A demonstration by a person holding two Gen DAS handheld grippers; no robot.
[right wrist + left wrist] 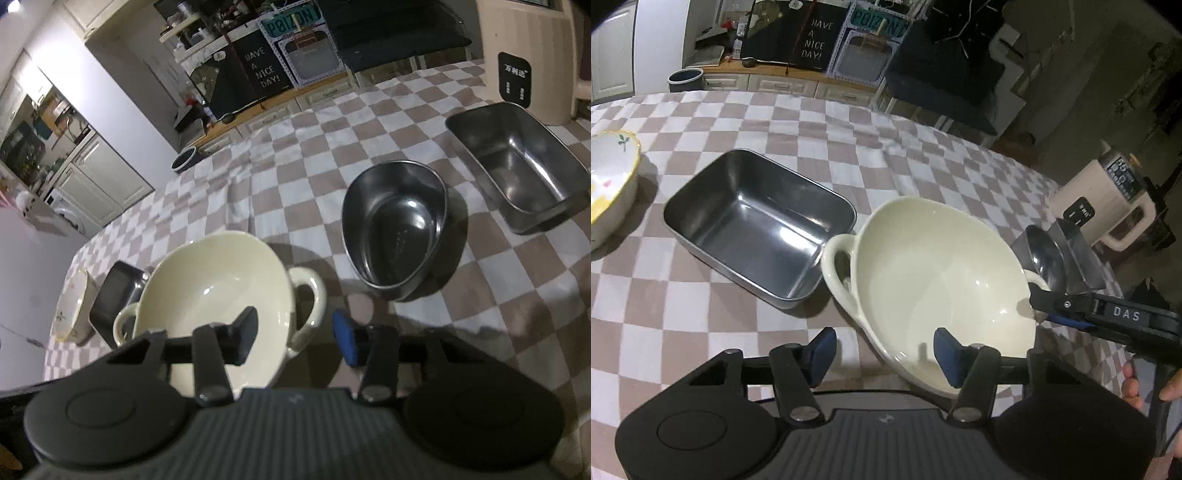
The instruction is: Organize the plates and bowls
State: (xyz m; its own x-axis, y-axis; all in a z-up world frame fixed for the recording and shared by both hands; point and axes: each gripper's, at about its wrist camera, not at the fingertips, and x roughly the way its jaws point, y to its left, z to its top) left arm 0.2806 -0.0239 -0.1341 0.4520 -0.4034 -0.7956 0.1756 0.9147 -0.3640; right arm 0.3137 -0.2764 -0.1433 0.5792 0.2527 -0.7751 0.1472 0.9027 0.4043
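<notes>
Cream glazed ceramic bowl with 2 loop handles sits on the checked tablecloth, beside the rectangular steel tray.
Likely heavy, slick, breakable: take its rim on both sides. Left gripper and right gripper each straddle the rim, jaws apart, not clamped.

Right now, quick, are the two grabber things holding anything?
Left gripper: open, with the cream bowl rim between its fingers, not pinched.
Right gripper: open, straddling the bowl's handle, not pinched.
</notes>
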